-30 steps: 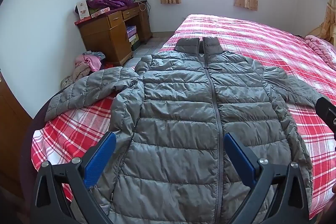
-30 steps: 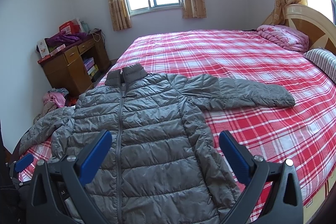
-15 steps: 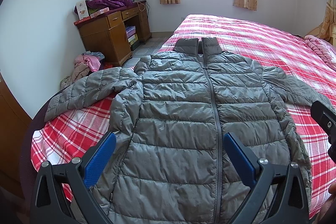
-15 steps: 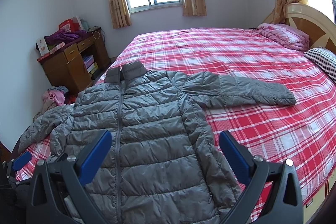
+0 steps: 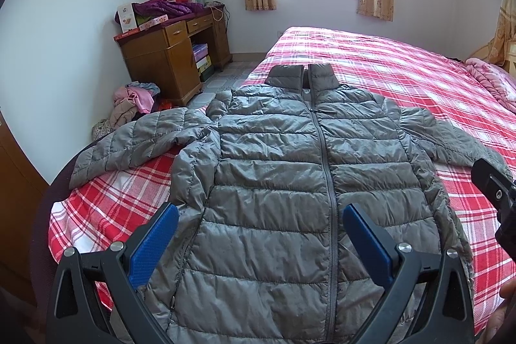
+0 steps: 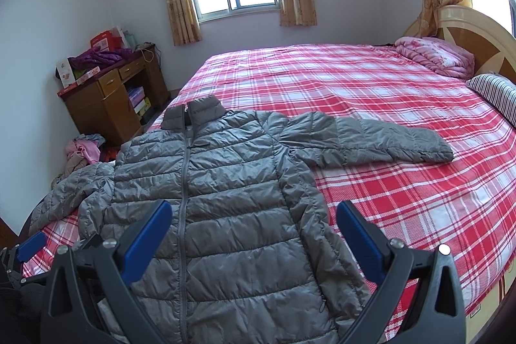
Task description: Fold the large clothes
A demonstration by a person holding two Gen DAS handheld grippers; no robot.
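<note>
Lay flat, zipped and face up on the plaid bed [image 6: 371,105], sleeves spread: grey quilted jacket [image 5: 290,182], under left tool [image 5: 259,224] and right tool [image 6: 253,221], both spread wide, empty.

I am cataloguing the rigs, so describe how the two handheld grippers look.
Both match. The left gripper has two black, angular forked fingers, each faced with a flat, textured blue pad and fitted with round silver bolts. The right gripper has the same black frame, blue pads and silver bolts. No cables, markings or sleeves are visible.
</note>
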